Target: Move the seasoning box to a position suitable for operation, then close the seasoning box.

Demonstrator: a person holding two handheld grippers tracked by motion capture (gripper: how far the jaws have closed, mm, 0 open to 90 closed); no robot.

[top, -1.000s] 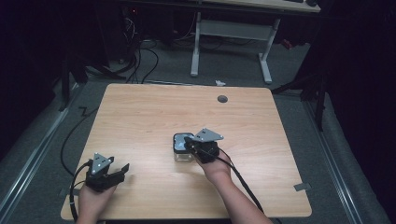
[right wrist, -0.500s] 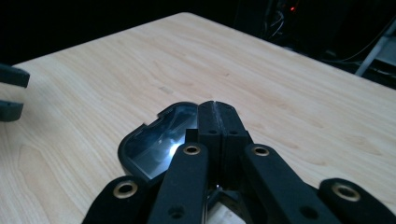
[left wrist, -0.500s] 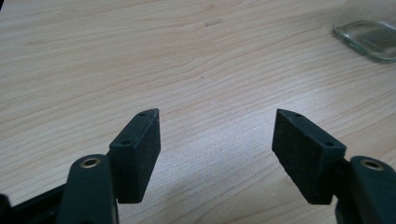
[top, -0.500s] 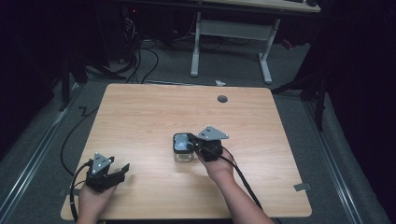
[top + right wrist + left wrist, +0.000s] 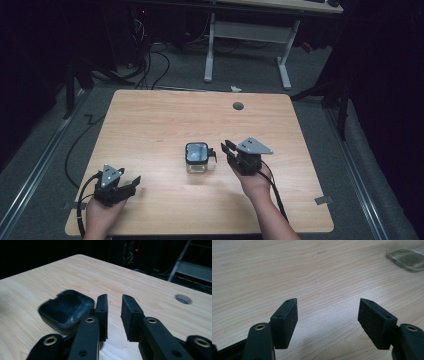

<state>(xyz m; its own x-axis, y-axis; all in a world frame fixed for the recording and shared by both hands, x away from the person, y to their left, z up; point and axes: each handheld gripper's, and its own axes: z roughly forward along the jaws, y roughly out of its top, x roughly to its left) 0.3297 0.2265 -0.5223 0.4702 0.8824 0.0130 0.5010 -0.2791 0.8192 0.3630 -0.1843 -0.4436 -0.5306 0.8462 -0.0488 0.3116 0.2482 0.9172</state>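
1. The jar point(image 5: 197, 158), clear glass with a dark lid, stands upright at the centre of the high view, on the table point(image 5: 150, 125).
2. The right gripper point(image 5: 227, 149) sits just right of the jar, apart from it, jaws a narrow gap apart and holding nothing.
3. The left gripper point(image 5: 134, 181) rests at lower left, well apart from the jar, jaws wide and empty.
4. Judging by this, the jar is set down and let go; what is left, if anything, I cannot tell.

Black fingers point(image 5: 287, 322), brass screws, grey plates
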